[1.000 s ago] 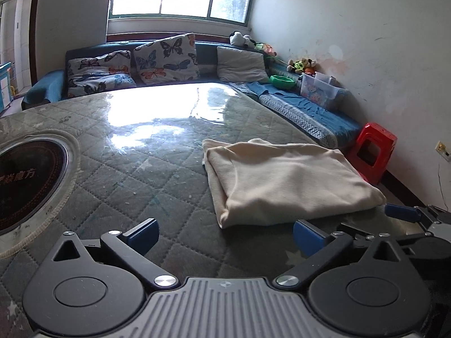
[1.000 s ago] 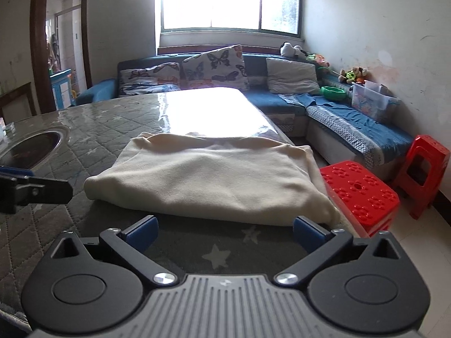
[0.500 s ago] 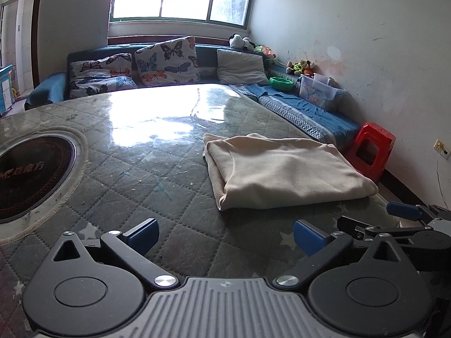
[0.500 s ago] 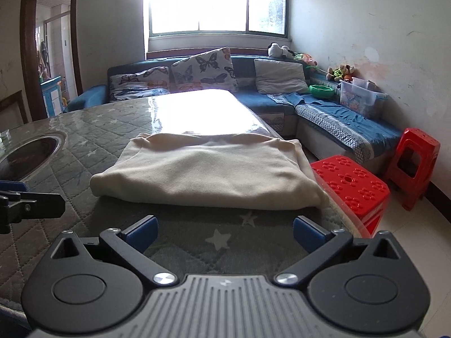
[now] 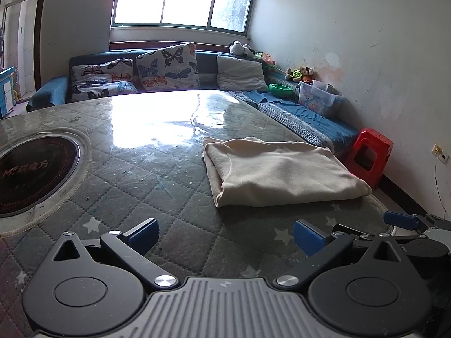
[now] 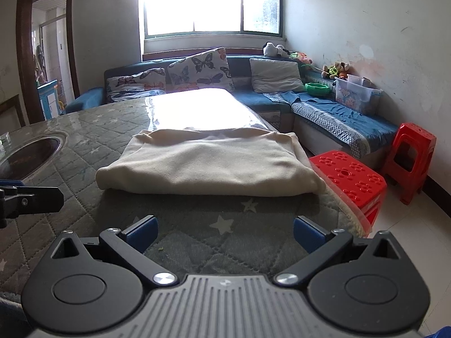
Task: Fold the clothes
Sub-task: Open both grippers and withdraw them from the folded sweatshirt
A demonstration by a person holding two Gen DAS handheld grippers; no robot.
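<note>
A cream garment [image 5: 279,171] lies folded into a flat rectangle on the quilted grey table [image 5: 157,186], near its right edge. It also shows in the right wrist view [image 6: 208,163]. My left gripper [image 5: 225,235] is open and empty, held back from the garment's near left corner. My right gripper [image 6: 224,232] is open and empty, a short way in front of the garment's near edge. The right gripper's fingers [image 5: 400,219] show at the right of the left wrist view. The left gripper's finger [image 6: 31,200] shows at the left of the right wrist view.
A round inset burner [image 5: 33,174] sits in the table at the left. Two red plastic stools [image 6: 349,180] [image 6: 411,155] stand on the floor to the right of the table. A blue corner sofa [image 6: 338,112] with cushions runs along the far and right walls.
Both grippers have drawn back from the folded garment, which now looks smaller and farther. Both stay open. The garment has not moved.
</note>
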